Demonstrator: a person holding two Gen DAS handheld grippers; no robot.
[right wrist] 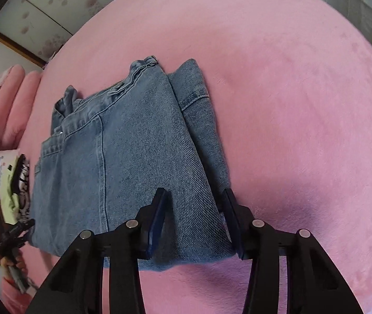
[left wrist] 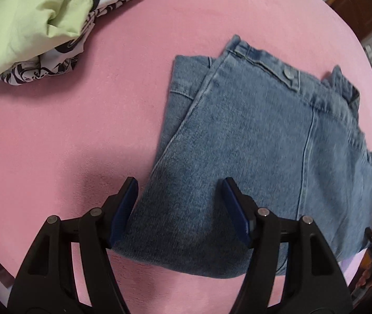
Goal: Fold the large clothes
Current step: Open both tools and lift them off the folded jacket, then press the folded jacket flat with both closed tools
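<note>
Both tongs are hanging spread over the folded jeans (left wrist: 251, 141): the left gripper (left wrist: 179, 183) is straddling one near corner, the right gripper (right wrist: 195, 193) another, neither pinching cloth. The jeans are lying flat on the pink blanket (left wrist: 81, 130), with a clothes pile (left wrist: 37, 26) lying well beyond them

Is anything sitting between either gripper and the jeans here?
Nothing visible. The left gripper and right gripper both hang open right over the near edge of the folded jeans, with only denim between their fingers. The clothes pile lies well off to the side on the pink cover.
</note>
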